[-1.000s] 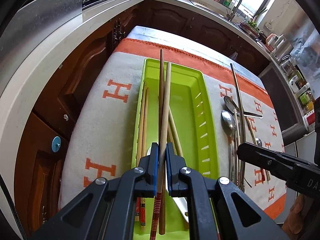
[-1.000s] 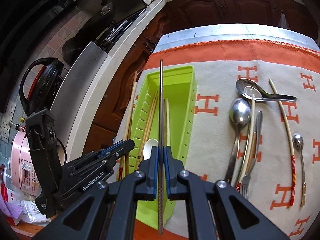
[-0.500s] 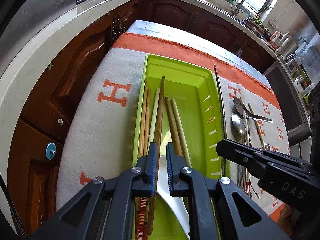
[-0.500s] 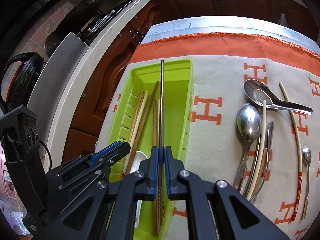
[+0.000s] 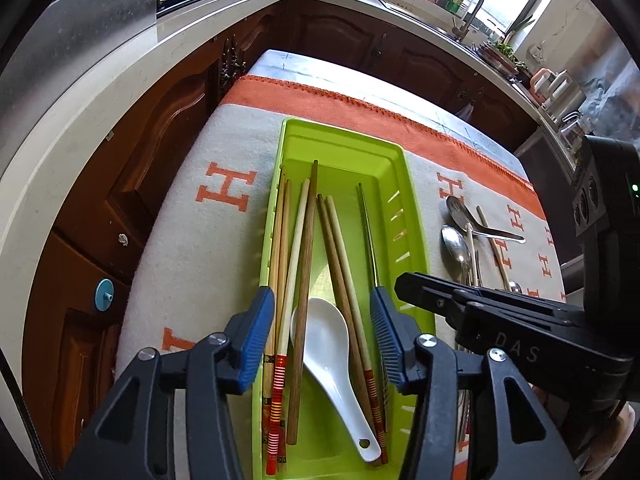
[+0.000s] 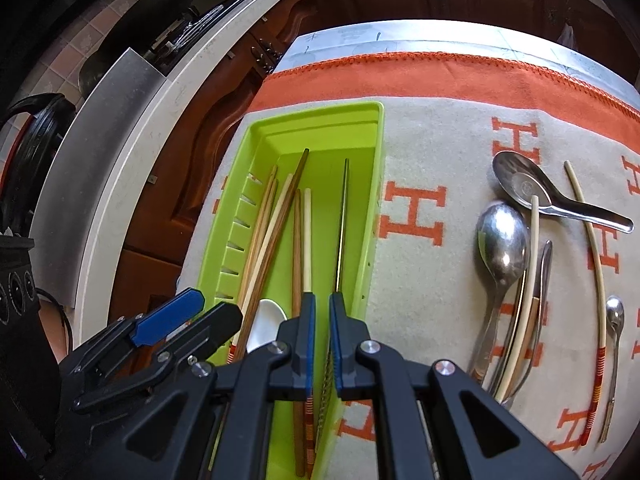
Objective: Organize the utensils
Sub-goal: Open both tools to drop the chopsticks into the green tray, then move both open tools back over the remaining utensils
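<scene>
Utensils are partly sorted: several wooden chopsticks [image 5: 306, 240], a white ceramic spoon [image 5: 328, 332] and a thin metal chopstick [image 6: 343, 224] lie lengthwise in the green tray [image 5: 412, 216], while metal spoons [image 6: 502, 240], a fork and two pale chopsticks [image 6: 596, 264] lie on the orange-and-grey cloth [image 6: 440, 152], well apart from the tray's right wall. The step in hand looks like the release of a chopstick into the tray. The left gripper [image 5: 323, 332] hangs over the near end of the tray, its jaws spread wide and holding nothing, with the spoon's bowl and chopstick ends showing between the blue pads. The right gripper [image 6: 322, 340] is parted only narrowly; the metal chopstick runs through the gap, and no pad seems to press on it, though contact is hard to judge. Next, probably, the right gripper must lift clear and swing over to the loose pieces on the cloth, where overlapping handles call for a careful single pick.
</scene>
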Motion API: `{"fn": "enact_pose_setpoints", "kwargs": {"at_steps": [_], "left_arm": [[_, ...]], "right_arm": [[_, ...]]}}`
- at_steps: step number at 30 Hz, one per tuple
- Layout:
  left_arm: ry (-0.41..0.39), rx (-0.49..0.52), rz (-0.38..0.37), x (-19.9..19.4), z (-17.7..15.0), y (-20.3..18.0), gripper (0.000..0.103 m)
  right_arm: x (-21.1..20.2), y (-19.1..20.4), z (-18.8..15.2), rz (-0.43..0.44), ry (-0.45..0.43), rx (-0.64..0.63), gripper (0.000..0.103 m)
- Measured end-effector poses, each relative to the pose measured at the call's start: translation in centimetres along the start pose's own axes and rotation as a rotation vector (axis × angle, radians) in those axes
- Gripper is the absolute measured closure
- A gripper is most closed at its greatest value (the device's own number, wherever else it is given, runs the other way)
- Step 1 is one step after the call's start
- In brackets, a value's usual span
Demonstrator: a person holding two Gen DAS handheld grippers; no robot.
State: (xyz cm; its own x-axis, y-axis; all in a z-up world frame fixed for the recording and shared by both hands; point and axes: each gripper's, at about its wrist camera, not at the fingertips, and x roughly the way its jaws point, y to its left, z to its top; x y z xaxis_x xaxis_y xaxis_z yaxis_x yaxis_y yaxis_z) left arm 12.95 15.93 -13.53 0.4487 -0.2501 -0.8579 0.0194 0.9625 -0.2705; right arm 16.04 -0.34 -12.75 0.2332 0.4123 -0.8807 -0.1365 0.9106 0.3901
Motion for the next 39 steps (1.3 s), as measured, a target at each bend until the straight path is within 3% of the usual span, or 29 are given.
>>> {"fn": "enact_pose_setpoints", "kwargs": {"at_steps": [3, 5, 13, 22, 26, 35, 39], "left_arm": [[-0.041, 0.005, 0.057, -1.3, -0.1, -0.1, 0.028], [-0.056, -0.006, 0.051, -2.1, -0.1, 0.2, 0.025], [-0.081, -0.031, 0.104, -4.1, -0.5, 0.8, 0.021], [-0.115, 0.036, 0.144, -6.3, -1.9, -1.2, 0.016], [-0.139, 0.079, 0.125, -7.4, -2.7, -2.8, 0.011], [-0.180, 0.156, 0.064, -9.3, -4.3, -6.0, 0.010], [-0.190, 0.173, 0.049, -9.6, -4.4, -6.8, 0.007]], "right_arm": [[-0.4, -0.2, -0.2, 0.009, -0.009, 0.007, 0.096], [-0.9, -0.3, -0.4, 0.012, -0.016, 0.005, 0.096], [-2.4, 0.5, -1.7, -0.038, -0.061, -0.067, 0.096], [-4.9, 0.1, -4.4, -0.072, -0.098, -0.084, 0.096], [-6.6, -0.4, -5.6, -0.086, -0.128, -0.069, 0.096], [-10.3, -1.1, -8.4, -0.136, -0.186, -0.020, 0.095], [-11.3, -1.9, -9.3, -0.169, -0.203, -0.005, 0.082]]}}
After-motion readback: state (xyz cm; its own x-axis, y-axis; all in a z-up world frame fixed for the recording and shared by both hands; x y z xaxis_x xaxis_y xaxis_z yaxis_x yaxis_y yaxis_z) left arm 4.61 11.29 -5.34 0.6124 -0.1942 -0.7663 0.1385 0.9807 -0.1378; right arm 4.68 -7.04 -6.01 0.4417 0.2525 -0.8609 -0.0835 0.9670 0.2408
